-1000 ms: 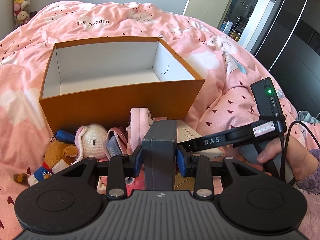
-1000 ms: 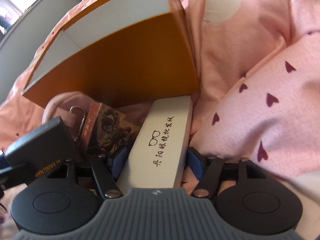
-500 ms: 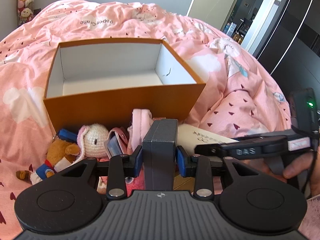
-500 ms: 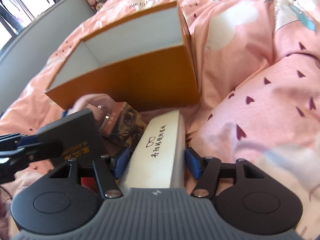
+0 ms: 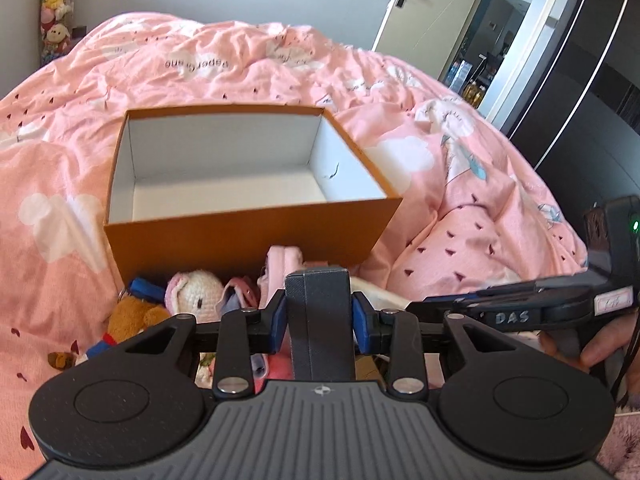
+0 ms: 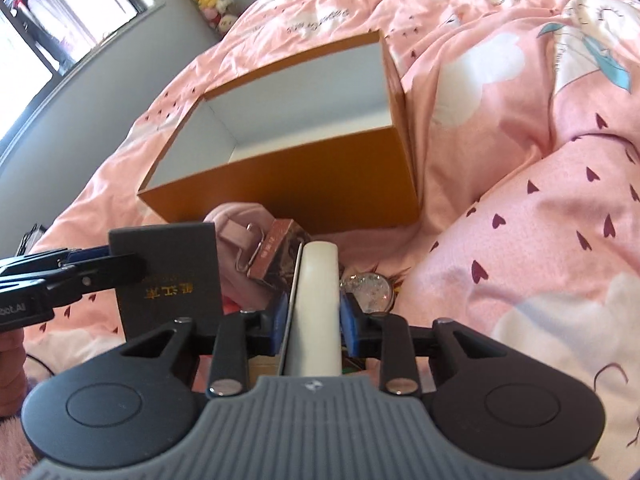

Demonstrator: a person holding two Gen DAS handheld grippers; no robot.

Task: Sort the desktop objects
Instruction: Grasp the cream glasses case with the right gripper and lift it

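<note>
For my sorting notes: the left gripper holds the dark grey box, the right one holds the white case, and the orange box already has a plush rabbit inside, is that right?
Not quite: the left wrist view shows the orange box empty; the plush rabbit lies in front of it. The left gripper does hold the dark grey box, the right gripper the white case.

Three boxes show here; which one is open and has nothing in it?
The orange cardboard box on the pink duvet: lidless, white inside, bare floor. The dark grey box and the cream case are closed, each held in a hand-held gripper.

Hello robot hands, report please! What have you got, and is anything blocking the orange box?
Left gripper clamps dark box. Right gripper closing on white case. Orange box open, nothing in it. Nothing blocking.
</note>
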